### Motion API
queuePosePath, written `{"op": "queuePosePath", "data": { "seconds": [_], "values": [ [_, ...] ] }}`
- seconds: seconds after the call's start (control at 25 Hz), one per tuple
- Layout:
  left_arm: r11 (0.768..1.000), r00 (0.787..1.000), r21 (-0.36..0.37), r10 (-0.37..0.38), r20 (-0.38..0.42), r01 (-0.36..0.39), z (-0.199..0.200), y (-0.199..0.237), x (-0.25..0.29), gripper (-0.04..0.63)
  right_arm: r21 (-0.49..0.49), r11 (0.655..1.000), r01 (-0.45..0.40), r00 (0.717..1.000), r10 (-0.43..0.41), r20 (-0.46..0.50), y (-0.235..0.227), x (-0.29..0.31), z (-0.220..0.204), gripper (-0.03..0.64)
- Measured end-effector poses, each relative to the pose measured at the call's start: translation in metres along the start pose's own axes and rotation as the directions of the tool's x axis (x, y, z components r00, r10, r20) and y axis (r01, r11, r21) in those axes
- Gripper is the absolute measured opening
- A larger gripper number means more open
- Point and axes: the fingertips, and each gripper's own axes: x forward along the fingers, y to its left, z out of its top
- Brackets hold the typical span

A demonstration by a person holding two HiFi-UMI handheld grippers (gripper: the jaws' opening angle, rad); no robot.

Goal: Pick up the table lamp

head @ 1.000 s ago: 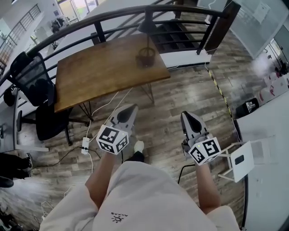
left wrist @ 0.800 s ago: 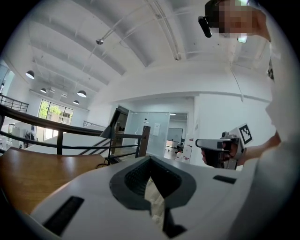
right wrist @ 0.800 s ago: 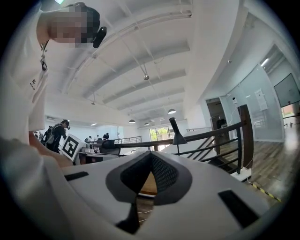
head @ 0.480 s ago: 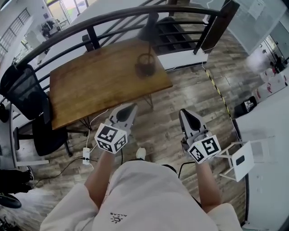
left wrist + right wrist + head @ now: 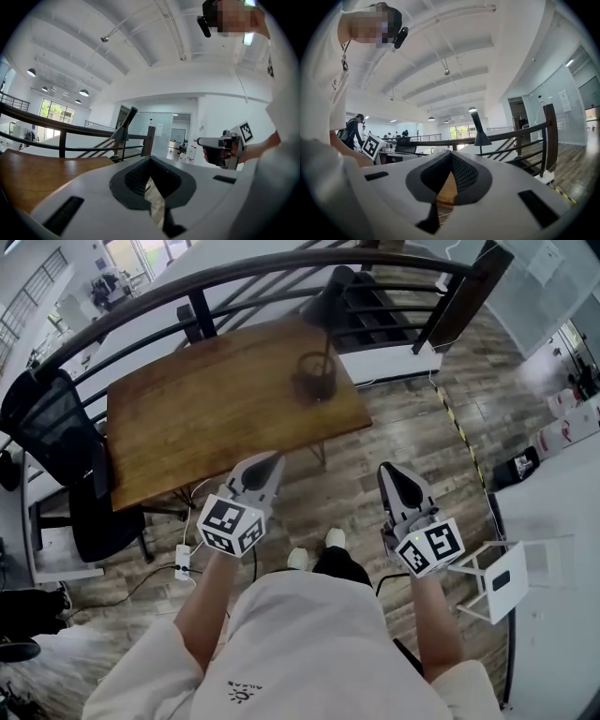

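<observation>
Table lamp (image 5: 317, 381) stands untouched: left gripper (image 5: 270, 463) and right gripper (image 5: 389, 471) both have jaws closed on nothing, held over the wood floor (image 5: 352, 479) just short of the table (image 5: 206, 413), with the lamp near its far right corner, beside the railing (image 5: 234, 273).

Ahead of both pairs of jaws the table lamp (image 5: 316, 381) stands on the table's (image 5: 206, 413) far right corner, the railing (image 5: 234, 274) runs behind it, and a chair (image 5: 58, 416) sits left of the left gripper's (image 5: 275, 462) jaws.
</observation>
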Motion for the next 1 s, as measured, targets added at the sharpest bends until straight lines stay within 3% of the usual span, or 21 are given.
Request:
{"op": "queuePosePath", "data": {
  "seconds": [0.28, 1.0],
  "values": [
    [0.999, 0.999, 0.008, 0.036, 0.002, -0.036, 0.004, 0.018, 0.016, 0.009, -0.011, 0.999, -0.032, 0.999, 0.032, 0.02, -0.019, 0.026, 0.006, 0.017],
    [0.99, 0.99, -0.005, 0.138, -0.007, -0.138, 0.013, 0.055, 0.134, 0.009, 0.03, 0.99, -0.136, 0.991, 0.136, 0.013, -0.135, 0.094, 0.005, 0.017]
  ]
}}
